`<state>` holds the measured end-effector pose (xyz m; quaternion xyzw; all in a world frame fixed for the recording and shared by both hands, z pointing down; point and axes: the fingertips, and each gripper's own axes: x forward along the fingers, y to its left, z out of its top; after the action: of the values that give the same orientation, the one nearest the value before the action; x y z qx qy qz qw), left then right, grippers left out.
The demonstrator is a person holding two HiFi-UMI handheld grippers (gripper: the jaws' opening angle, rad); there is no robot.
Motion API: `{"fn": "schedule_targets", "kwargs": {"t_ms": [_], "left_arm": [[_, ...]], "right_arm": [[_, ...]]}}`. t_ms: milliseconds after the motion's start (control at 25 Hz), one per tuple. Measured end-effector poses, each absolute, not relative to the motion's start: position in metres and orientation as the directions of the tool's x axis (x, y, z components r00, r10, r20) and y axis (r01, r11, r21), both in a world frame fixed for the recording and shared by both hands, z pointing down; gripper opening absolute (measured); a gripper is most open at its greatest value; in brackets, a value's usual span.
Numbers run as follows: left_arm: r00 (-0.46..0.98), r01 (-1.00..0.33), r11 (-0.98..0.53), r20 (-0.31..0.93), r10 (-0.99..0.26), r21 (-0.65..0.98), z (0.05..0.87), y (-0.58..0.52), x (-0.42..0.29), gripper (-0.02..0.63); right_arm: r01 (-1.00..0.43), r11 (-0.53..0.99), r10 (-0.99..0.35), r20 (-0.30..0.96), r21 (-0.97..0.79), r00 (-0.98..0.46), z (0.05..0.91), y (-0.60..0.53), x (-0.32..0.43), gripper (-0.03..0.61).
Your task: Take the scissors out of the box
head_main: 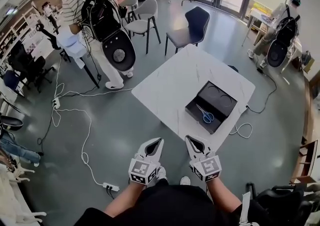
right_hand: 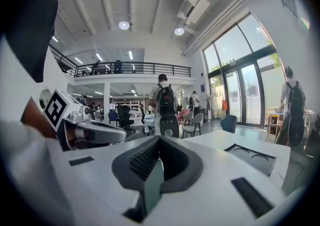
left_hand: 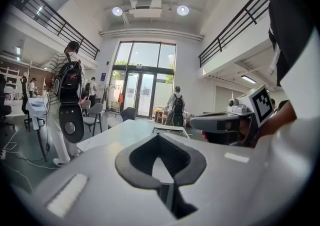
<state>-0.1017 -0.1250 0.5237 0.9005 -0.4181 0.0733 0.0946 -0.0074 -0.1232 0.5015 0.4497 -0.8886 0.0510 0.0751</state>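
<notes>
Blue-handled scissors [head_main: 205,115] lie inside an open black box [head_main: 200,112], whose lid [head_main: 218,98] is laid back on the white table [head_main: 170,85]. Both grippers hover side by side over the floor, short of the table's near corner and pointing toward it. My left gripper [head_main: 159,141] is shut and holds nothing. My right gripper [head_main: 189,138] is also shut and holds nothing. In the left gripper view the box [left_hand: 170,130] sits beyond the shut tips [left_hand: 158,136]. The right gripper view shows the box lid [right_hand: 250,157] to the right of its shut tips [right_hand: 159,138].
A person with a black backpack [head_main: 102,17] stands left of the table. A dark chair [head_main: 192,27] and grey chairs [head_main: 142,20] stand behind it. White cables and a power strip [head_main: 111,186] lie on the floor at left. Another person [head_main: 282,35] is at a far-right desk.
</notes>
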Motion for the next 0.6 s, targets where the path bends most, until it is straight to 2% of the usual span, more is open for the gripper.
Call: {"fn": "schedule_targets", "kwargs": {"t_ms": [600], "left_arm": [[0.722, -0.689, -0.714, 0.201, -0.662, 0.126, 0.536, -0.158, -0.129, 0.009]], "right_arm": [[-0.884, 0.467, -0.865, 0.216, 0.014, -0.454, 0.503, -0.136, -0.023, 0.008]]}}
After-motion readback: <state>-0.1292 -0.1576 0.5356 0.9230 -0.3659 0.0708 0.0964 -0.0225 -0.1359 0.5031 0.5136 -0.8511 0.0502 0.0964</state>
